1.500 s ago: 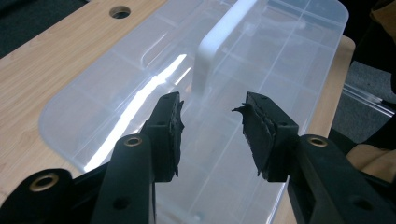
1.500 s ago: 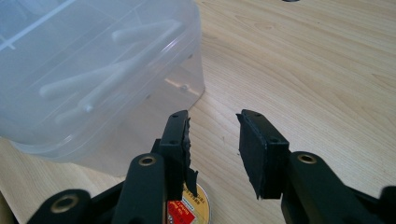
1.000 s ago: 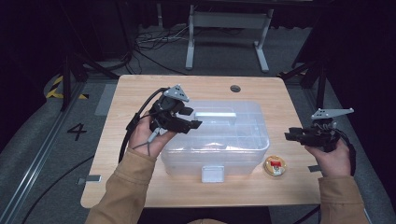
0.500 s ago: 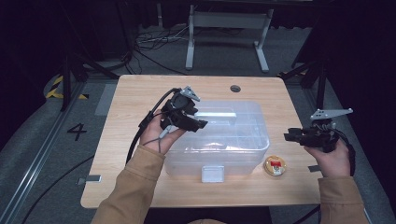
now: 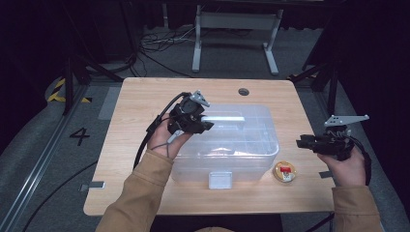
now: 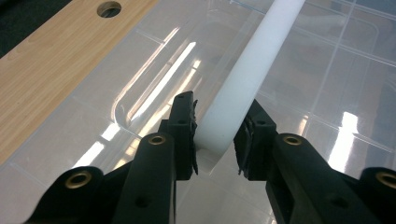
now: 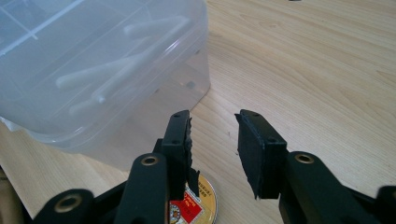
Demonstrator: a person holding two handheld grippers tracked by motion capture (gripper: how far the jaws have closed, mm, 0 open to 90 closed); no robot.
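- Left gripper: jaws have just been closing and now sit on either side of the white handle, pads against it near its end – clamped on the handle.
- In the high view, the left gripper sits over the left part of the lid, pointing right along the handle; a hand holds it from the near-left, tan sleeve below.
- Handle is a white bar lying across the top of the clear lid, which covers the clear plastic box.
- Box stands mid-table, nearer the front edge than the back; a clear latch tab is at the middle of its front wall.
- Right gripper: jaws apart, nothing between the pads, bare wood behind the gap.
- Just under its left jaw lies a small round gold-rimmed tin w/ red label, on the table by the box's corner.
- In the high view, the right gripper hovers off the table's right edge, aimed left toward the box; the tin lies near the front-right corner, just beside the box, apart from the gripper.
- Table: light wood, w/ a round cable hole near the back edge.
- White sticks show through the box wall in the right gripper view; what they are, can't tell.
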